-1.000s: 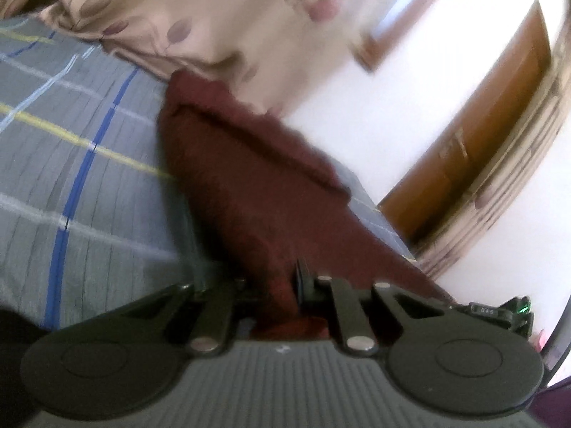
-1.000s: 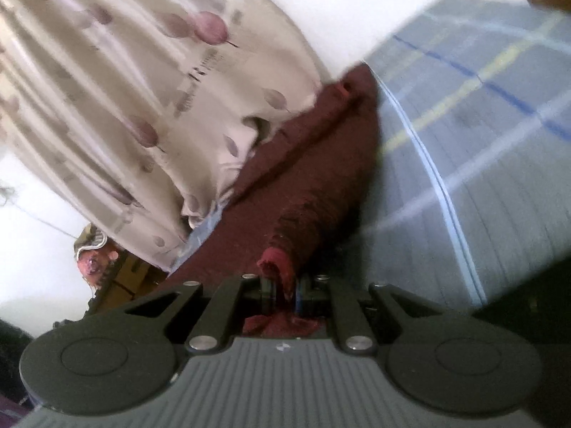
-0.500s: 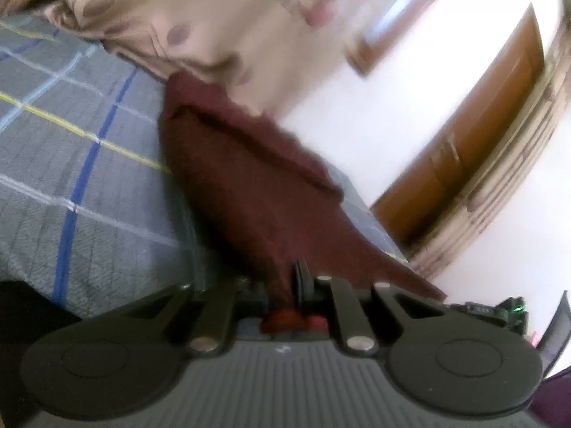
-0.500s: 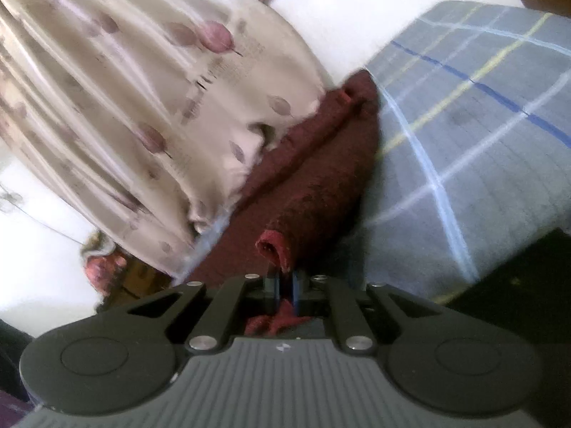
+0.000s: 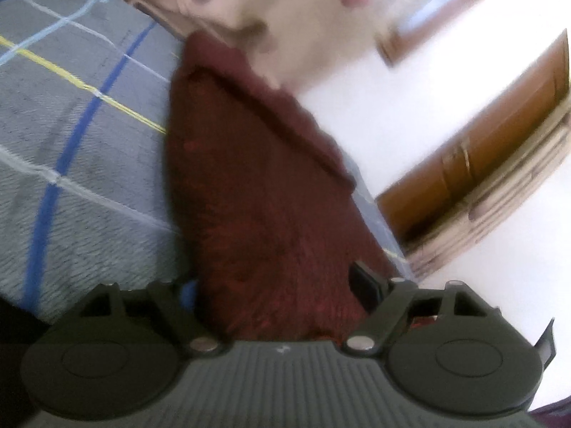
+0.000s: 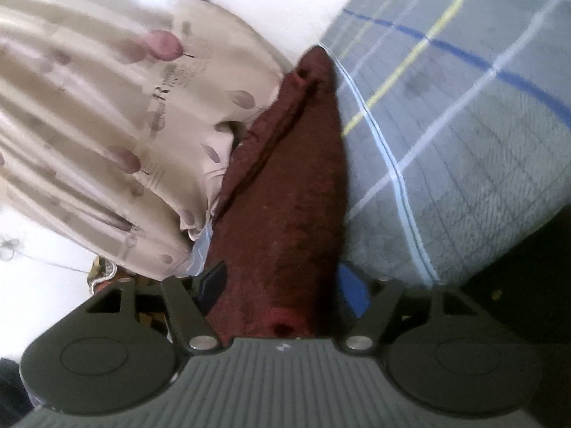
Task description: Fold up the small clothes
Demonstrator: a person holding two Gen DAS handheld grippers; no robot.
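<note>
A dark red knitted garment (image 5: 257,185) lies folded lengthwise on a grey plaid bed cover (image 5: 71,135). It also shows in the right wrist view (image 6: 292,207) as a long narrow strip on the cover (image 6: 464,149). My left gripper (image 5: 274,285) is open, its fingers spread either side of the garment's near end. My right gripper (image 6: 282,281) is open too, with the other near end of the garment lying loose between its fingers. The blue pad of one right finger (image 6: 351,285) shows beside the cloth.
A beige leaf-print curtain (image 6: 107,125) hangs against the far side of the bed. A white wall and a brown wooden cabinet (image 5: 481,149) stand beyond the bed. The bed's edge (image 6: 481,267) drops off to dark floor at the right.
Both grippers were shut on the garment's near edge and have opened, letting it go. The garment now lies flat on the bed between the spread fingers.
</note>
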